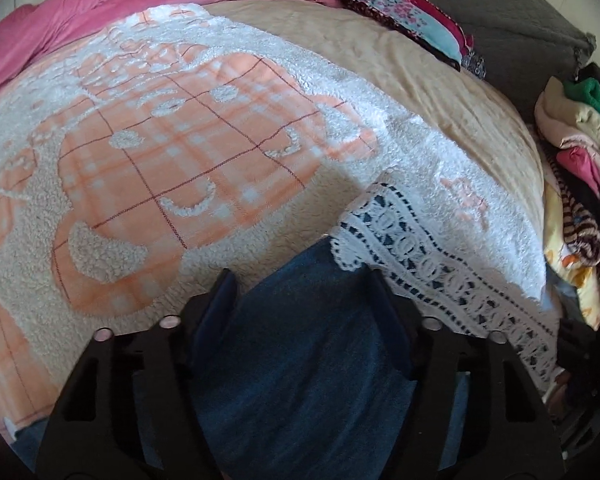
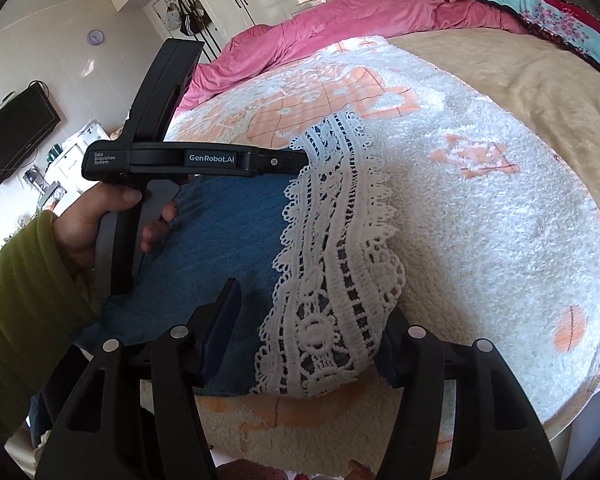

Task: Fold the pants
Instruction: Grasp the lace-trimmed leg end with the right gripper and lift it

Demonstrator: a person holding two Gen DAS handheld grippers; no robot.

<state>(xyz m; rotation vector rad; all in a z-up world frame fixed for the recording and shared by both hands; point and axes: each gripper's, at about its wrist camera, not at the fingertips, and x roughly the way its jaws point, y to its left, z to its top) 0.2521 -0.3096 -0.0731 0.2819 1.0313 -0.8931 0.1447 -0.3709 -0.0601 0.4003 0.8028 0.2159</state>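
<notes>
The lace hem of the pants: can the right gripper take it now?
Probably yes: the right gripper is open, its fingers on either side of the lace hem, and nothing lies between.

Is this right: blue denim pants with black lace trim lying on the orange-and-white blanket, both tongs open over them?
Not quite: the lace trim is white, not black, as the right wrist view shows. The rest holds: the blue denim pants lie on the orange-and-white blanket, with the left tongs and right tongs both open over them.
</notes>
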